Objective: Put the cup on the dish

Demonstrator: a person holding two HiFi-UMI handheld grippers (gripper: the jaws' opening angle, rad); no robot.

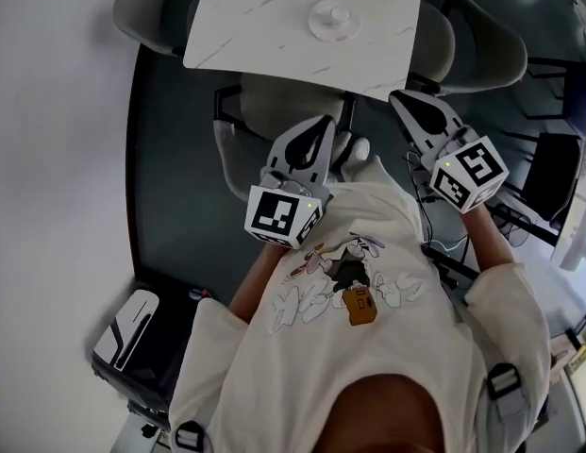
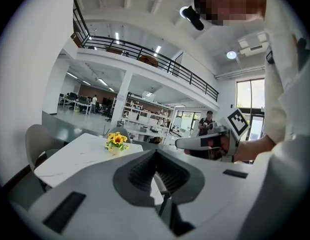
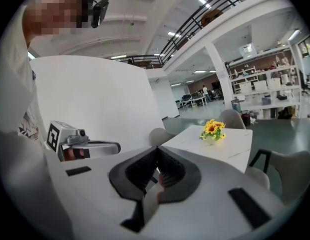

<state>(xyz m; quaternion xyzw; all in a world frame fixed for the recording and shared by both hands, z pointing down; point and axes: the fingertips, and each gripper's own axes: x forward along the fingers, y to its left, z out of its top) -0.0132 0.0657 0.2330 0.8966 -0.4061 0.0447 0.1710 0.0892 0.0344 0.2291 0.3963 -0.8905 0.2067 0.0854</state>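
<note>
Cup [image 1: 340,13] stands on the round dish [image 1: 319,30], on the white marble table [image 1: 245,17], well apart from both of my grippers. In the left gripper view, the left gripper [image 2: 155,153] has its jaws pressed together and nothing is between them. The right gripper [image 3: 157,151] shows its jaws also fully together and holding nothing. From the head view, I see both grippers held up in front of the person's chest, beside each other, pointing toward the table edge. Farther out, a small pot of sunflowers [image 2: 116,141] stands on the table, and a grey chair [image 1: 274,102] is pushed under the near side.
</note>
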